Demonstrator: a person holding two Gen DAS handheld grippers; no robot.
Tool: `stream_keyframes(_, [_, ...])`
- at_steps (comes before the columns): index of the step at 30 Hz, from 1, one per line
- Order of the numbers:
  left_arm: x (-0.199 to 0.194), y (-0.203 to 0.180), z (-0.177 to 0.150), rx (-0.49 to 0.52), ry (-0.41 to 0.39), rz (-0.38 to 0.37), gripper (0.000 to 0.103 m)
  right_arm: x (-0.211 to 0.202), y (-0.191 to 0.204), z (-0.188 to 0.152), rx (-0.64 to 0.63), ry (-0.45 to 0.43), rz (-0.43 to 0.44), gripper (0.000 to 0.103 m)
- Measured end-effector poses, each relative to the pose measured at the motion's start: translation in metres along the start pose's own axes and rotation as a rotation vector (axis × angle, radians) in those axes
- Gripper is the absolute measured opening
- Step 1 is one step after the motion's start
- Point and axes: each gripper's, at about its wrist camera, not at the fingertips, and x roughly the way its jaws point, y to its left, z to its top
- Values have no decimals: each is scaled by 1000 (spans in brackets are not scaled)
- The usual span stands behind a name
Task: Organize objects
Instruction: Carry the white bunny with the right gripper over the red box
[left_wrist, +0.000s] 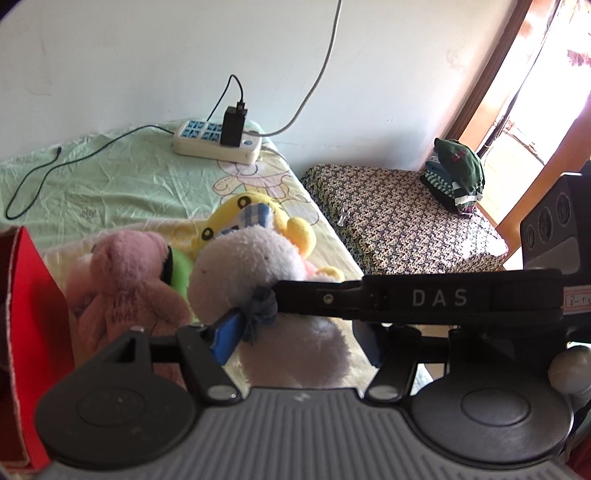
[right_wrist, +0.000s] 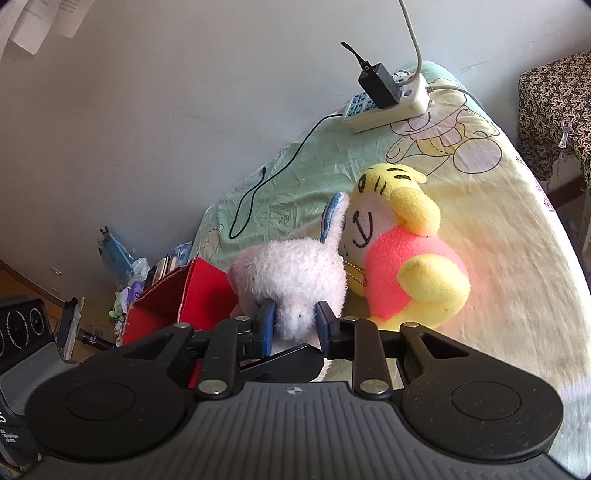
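White fluffy plush (right_wrist: 291, 273) lies on bed (right_wrist: 517, 258), pinched by R claw (right_wrist: 293, 325) w/ both blue pads pressed into its fur. L claw (left_wrist: 299, 332) spread wide around the same plush, R claw's finger crossing in front. Yellow-pink plush (right_wrist: 402, 258) touches it; pink bear (left_wrist: 129, 280) beside. Red box (right_wrist: 199, 295) at bed edge. Power strip (left_wrist: 218, 142) near wall.

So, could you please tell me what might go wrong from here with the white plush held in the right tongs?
1. The right tongs pinch only a small tuft of the white plush, so it could slip free when lifted.
2. The yellow plush leans against it and may be dragged or toppled.
3. The red box sits close beside it; the plush could catch on its wall.
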Motion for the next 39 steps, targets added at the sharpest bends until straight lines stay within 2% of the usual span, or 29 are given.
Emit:
stream_keyframes(8, [-50,-8,-9,24,-96,45,64,-17,33,-7,-67,-31,65,26])
stream_keyframes(15, [-96,11,-17,12,-189,97,64,-9,78,-13,-147,-40,125,26])
stream_keyframes(20, [-125,39,-19,4,-240,126,64,7,112,-17,-196,-49,156,26])
stream_keyframes(27, [-162,92,-24,-8,-268,161,64,46,162,-32,-225,-47,190,26])
stream_keyframes(39, [-193,199,-45,-16,-230,244,64,135,225,-70,-197,15,242,26])
